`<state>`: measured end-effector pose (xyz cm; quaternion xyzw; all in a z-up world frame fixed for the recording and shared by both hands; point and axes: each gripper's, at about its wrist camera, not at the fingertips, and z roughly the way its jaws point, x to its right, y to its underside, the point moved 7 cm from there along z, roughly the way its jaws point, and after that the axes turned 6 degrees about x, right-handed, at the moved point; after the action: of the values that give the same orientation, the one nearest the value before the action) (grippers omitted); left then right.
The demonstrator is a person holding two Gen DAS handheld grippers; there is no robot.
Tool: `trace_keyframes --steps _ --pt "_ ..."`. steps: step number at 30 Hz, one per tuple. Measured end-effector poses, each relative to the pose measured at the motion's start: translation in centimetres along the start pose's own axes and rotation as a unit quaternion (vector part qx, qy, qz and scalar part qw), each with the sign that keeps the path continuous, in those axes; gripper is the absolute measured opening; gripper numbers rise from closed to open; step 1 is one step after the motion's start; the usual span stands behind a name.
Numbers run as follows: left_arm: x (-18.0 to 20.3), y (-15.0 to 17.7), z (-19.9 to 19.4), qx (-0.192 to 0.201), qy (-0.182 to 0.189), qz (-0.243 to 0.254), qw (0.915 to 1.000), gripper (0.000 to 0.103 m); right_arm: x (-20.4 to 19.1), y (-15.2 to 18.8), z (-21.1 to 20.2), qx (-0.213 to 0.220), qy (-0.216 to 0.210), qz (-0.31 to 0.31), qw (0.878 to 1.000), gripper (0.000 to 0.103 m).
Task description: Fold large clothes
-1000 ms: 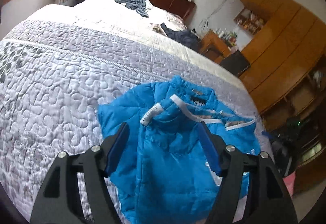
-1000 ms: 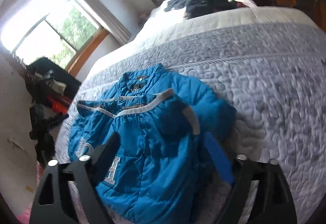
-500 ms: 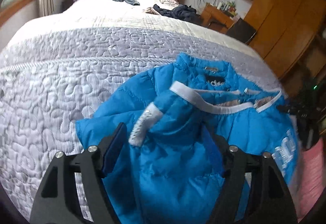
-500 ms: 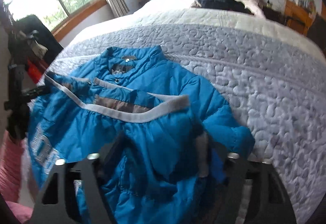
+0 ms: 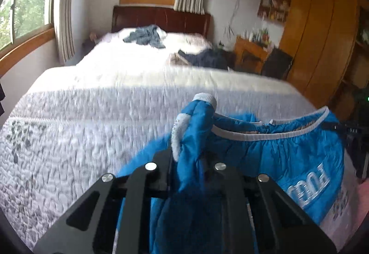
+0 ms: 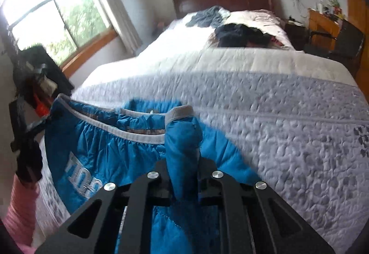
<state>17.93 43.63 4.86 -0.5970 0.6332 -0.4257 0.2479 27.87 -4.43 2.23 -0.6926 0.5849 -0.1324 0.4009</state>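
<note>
A bright blue padded jacket (image 5: pixel 288 157) with white trim and white lettering is lifted off the quilted bed. My left gripper (image 5: pixel 186 157) is shut on one bunched corner of it, a white-edged cuff sticking up between the fingers. In the right wrist view the same blue jacket (image 6: pixel 110 157) hangs stretched to the left, and my right gripper (image 6: pixel 184 171) is shut on its other bunched corner, with a grey-trimmed cuff standing above the fingers. The fingertips of both grippers are buried in the fabric.
The grey-and-white quilted bed (image 5: pixel 96 129) stretches ahead. A grey garment (image 5: pixel 145 37) and a dark garment (image 5: pixel 205 59) lie near the wooden headboard. A wooden wardrobe (image 5: pixel 318 46) and a desk stand to the right. A dark rack with clutter (image 6: pixel 37 83) stands by the window.
Both grippers went from open over the flat jacket to shut on its corners, and they have lifted it so the hem now hangs stretched between them.
</note>
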Motion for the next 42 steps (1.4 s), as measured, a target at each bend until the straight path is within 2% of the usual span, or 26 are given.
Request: trace_keyframes --steps 4,7,11,15,23,25,26,27,30,33,37,42 --pt "-0.2 -2.2 2.8 -0.001 -0.020 0.004 0.9998 0.015 1.7 -3.2 1.6 0.005 -0.006 0.048 0.999 0.013" --pt "-0.6 -1.8 5.9 -0.026 -0.036 0.001 0.9990 0.015 3.1 -3.9 4.5 -0.011 -0.004 0.073 0.997 0.013" --pt "-1.5 0.7 10.0 -0.078 -0.056 -0.002 0.9954 0.016 4.9 -2.8 8.5 -0.040 0.012 0.091 0.995 0.013" --pt "-3.2 3.7 13.1 -0.131 -0.063 -0.021 0.9892 0.024 6.7 -0.8 11.7 -0.066 0.019 0.119 0.991 0.014" --pt "-5.4 5.4 14.3 -0.157 -0.047 -0.067 0.9841 0.041 8.6 1.9 14.9 -0.089 0.005 0.162 0.983 0.023" --pt "-5.8 5.2 14.0 -0.161 -0.049 -0.076 0.9828 0.047 8.9 1.9 14.5 -0.088 0.007 0.169 0.982 0.029" --pt "-6.0 5.0 13.4 -0.159 -0.051 -0.080 0.9826 0.048 8.9 1.8 14.0 -0.087 0.011 0.168 0.982 0.038" --pt "-6.1 4.8 12.9 -0.156 -0.052 -0.084 0.9828 0.048 9.0 1.7 13.2 -0.081 0.018 0.164 0.983 0.042" --pt "-6.7 3.6 10.0 -0.129 -0.050 -0.094 0.9860 0.048 8.8 1.5 10.7 -0.063 0.022 0.151 0.986 0.042" --pt "-6.8 3.1 5.8 -0.099 -0.040 -0.091 0.9901 0.052 8.4 2.2 7.4 -0.057 0.002 0.150 0.987 0.046" --pt "-5.9 4.4 0.3 -0.077 -0.042 -0.068 0.9938 0.057 7.3 4.9 4.0 -0.067 -0.013 0.142 0.987 0.051" --pt "-4.4 7.3 -3.3 -0.076 -0.033 -0.051 0.9953 0.057 6.4 8.5 1.7 -0.081 -0.033 0.145 0.986 0.053"
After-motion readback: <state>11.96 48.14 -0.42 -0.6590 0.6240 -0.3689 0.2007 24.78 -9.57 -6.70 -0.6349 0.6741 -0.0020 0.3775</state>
